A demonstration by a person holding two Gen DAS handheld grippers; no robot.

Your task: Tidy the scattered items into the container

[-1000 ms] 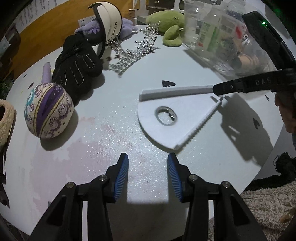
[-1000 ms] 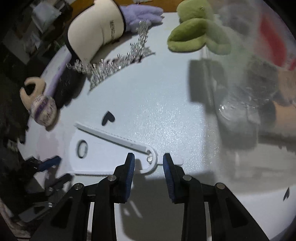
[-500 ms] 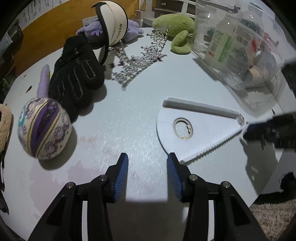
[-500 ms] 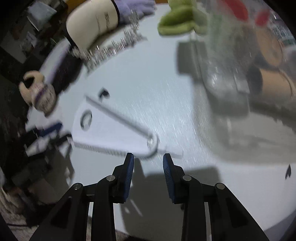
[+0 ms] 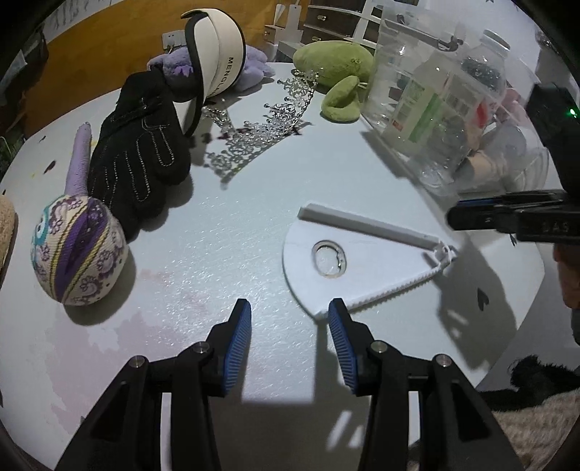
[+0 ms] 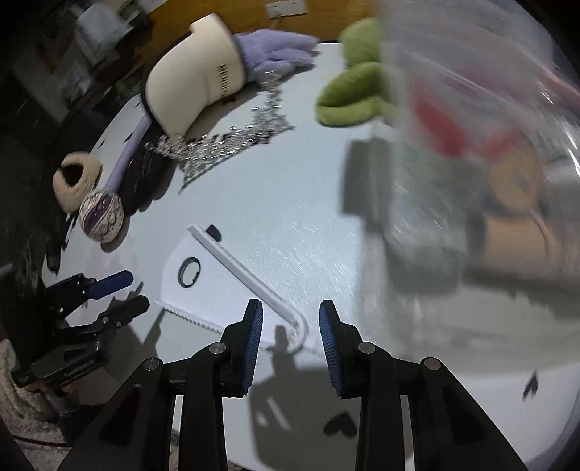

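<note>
Left wrist view, lower centre: left gripper [image 5: 289, 326], fingers apart, empty, above pale bench [image 5: 224, 232]. Centre right: white fan-shaped piece [image 5: 362, 261] flat on bench. Upper right: clear container [image 5: 435, 108]. Right wrist view, lower centre: right gripper [image 6: 290, 326], fingers parted, nothing gripped, above fan's pivot end.

A home room; white drawer unit [image 5: 337, 25], wood-panelled wall [image 5: 90, 47], fluffy rug [image 5: 536, 424].

The white fan [image 5: 362, 253] has slid across the table [image 5: 224, 232] and turned; right claw [image 6: 290, 326] lifted off its pivot.
</note>
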